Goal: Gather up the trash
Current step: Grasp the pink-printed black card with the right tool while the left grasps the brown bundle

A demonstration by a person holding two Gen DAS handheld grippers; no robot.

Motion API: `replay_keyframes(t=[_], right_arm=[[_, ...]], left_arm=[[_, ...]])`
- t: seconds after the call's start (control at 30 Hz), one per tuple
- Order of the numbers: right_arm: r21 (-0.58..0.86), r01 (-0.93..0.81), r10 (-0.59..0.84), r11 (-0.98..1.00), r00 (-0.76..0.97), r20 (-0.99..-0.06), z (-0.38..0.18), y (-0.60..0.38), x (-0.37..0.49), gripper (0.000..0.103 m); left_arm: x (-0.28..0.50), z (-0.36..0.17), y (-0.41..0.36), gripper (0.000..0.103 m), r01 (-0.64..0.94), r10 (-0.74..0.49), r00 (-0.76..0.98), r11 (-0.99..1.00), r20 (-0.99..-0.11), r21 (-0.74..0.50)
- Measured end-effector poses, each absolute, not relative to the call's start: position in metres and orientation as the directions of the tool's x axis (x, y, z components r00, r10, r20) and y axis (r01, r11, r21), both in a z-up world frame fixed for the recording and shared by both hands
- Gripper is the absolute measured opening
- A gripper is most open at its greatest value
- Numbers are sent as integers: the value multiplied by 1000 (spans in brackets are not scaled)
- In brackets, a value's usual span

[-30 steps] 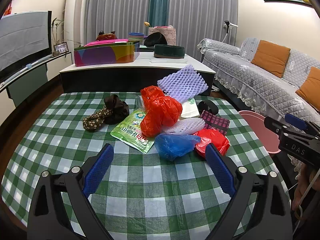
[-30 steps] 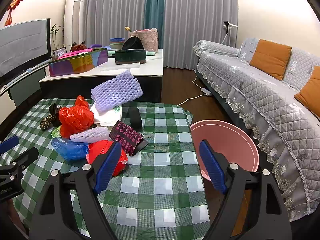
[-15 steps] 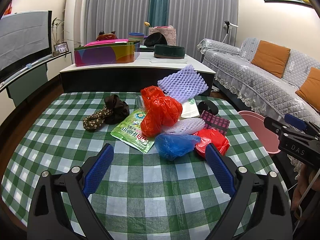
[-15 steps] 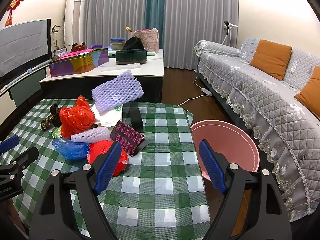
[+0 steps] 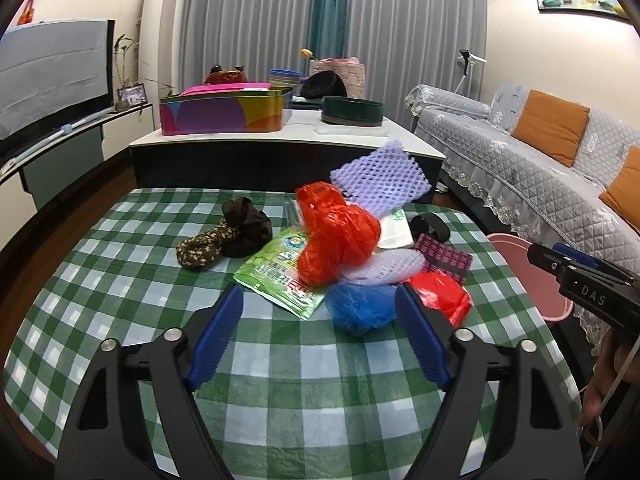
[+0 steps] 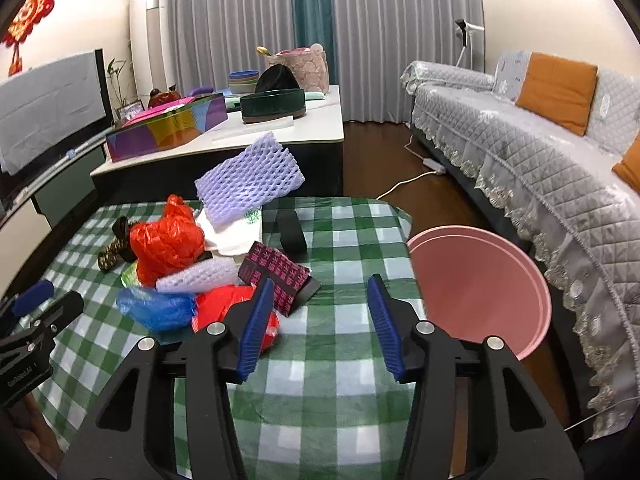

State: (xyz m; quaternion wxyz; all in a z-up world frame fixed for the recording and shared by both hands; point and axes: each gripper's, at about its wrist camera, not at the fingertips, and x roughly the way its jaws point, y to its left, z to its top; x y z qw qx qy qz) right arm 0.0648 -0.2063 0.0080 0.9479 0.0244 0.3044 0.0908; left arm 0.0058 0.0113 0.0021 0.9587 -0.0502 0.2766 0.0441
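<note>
A tabletop [image 5: 120,280] with a green-and-white checked cloth holds a heap of trash. At the left of the heap lie a camouflage cloth [image 5: 202,245] and a dark brown cloth [image 5: 248,226], touching each other. Just right of them a green packet [image 5: 280,276] lies flat, partly under an orange bag [image 5: 336,236]. Behind the orange bag a purple foam net [image 5: 380,178] leans upward over a white bag [image 5: 394,232]. In front sit a second, paler foam net [image 5: 384,266], a blue bag [image 5: 362,306] and a red bag [image 5: 440,292], all touching. A dark patterned box [image 6: 280,276] and a black strap [image 6: 290,228] lie at the right side of the heap. Off the right edge of the tabletop, lower down, stands a pink bin [image 6: 480,280], beside a grey sofa [image 6: 540,184].

The left tongs [image 5: 318,312] hover above the near tabletop with their blue pads spread wide, holding nothing; the green packet and blue bag show between the pad tips. The right tongs [image 6: 320,300] are likewise spread and hold nothing, with bare cloth between the pads and the red bag just beside the left pad
</note>
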Motion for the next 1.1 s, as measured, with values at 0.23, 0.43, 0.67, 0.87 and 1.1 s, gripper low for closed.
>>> replay_keyframes(t=[0.23,0.43,0.67,0.87,1.1], right_arm=[[198,-177,261,964,763,-592,-3,-200,99,38],[245,-197,309,949,723,-617,-22,-189,130,36],[297,-188,344,936,657,-671,-49,-183,155,34],[318,-197,369,927,621,-691,-59,-183,162,20],[331,-233,403,914,611,-682,-59,-183,162,12]], left_arm=[[33,4,27,67,-163,120,849,986,-514,-39],[69,-2,47,67,-226,190,837,974,-514,-8],[111,-15,69,67,-285,230,805,958,-547,-17],[142,-24,82,67,-329,266,773,944,-576,-5],[161,-33,90,61,-354,277,734,935,-620,0]])
